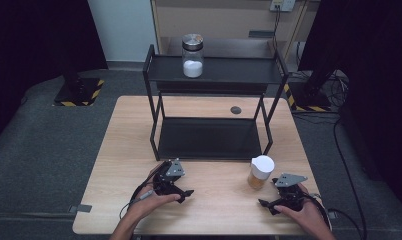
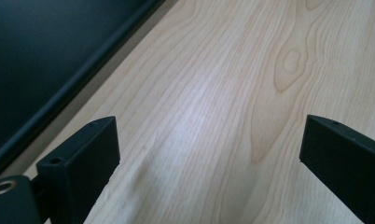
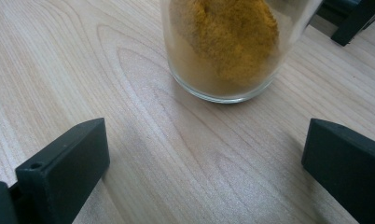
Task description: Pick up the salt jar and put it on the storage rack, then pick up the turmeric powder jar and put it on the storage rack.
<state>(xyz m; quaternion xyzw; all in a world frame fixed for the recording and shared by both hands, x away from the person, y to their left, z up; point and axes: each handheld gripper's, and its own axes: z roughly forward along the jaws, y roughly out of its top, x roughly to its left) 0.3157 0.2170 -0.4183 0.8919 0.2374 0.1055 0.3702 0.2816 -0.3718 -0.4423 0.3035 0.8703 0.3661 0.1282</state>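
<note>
A glass jar of orange-yellow powder (image 1: 259, 177) with a white lid stands on the wooden table (image 1: 214, 200) at the front right. In the right gripper view the same jar (image 3: 223, 46) is just beyond the jaws, apart from them. My right gripper (image 1: 269, 204) rests low near the table's front right, open, with only bare wood between its jaws (image 3: 204, 163). My left gripper (image 1: 185, 194) lies at the front left, open over bare wood (image 2: 209, 154). A second jar with white powder (image 1: 193, 56) and a metal lid stands on the top shelf of the black rack (image 1: 214, 70).
The black two-tier rack takes up the back half of the table, its lower tray (image 1: 209, 140) bare; the tray's edge (image 2: 59, 107) runs close by the left gripper. A small dark disc (image 1: 235, 110) lies on the table behind the rack. Carpeted floor surrounds the table.
</note>
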